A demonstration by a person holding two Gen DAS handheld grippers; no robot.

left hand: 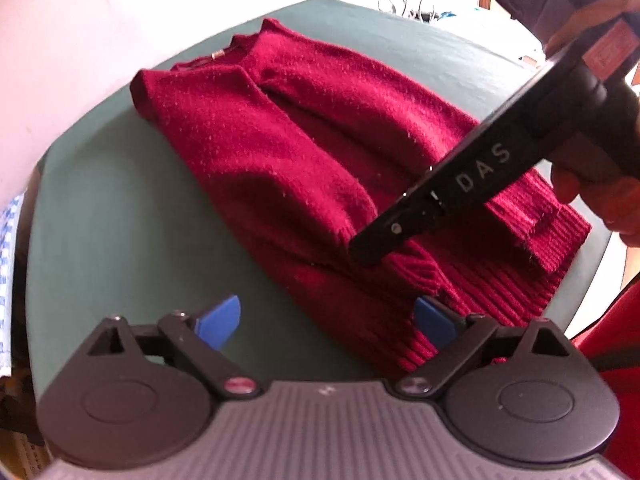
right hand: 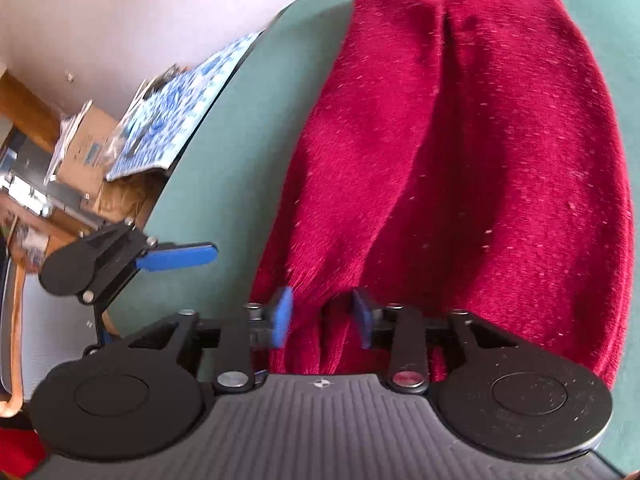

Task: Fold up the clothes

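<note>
My right gripper (right hand: 322,322) bears the white letters "DAS"; its jaws stand partly apart, pads astride a fold near the red sweater's (left hand: 304,140) hem. My left gripper (left hand: 326,320) spreads wide, gripping nothing. The sweater lies sleeves-in on the green table (left hand: 120,220).

Even, soft daylight, fairly bright, no hard glare. Heavy fisheye bending at all edges, dark vignette in corners. Soft shadows in the folds of the red sweater (left hand: 304,136) and under the right gripper (left hand: 362,254) on it. Washed-out pale wall (left hand: 68,40), slightly overexposed. Motion blur in right wrist view: sweater fibres streaked, blue pads (right hand: 283,316) smeared. Background clutter soft.
</note>
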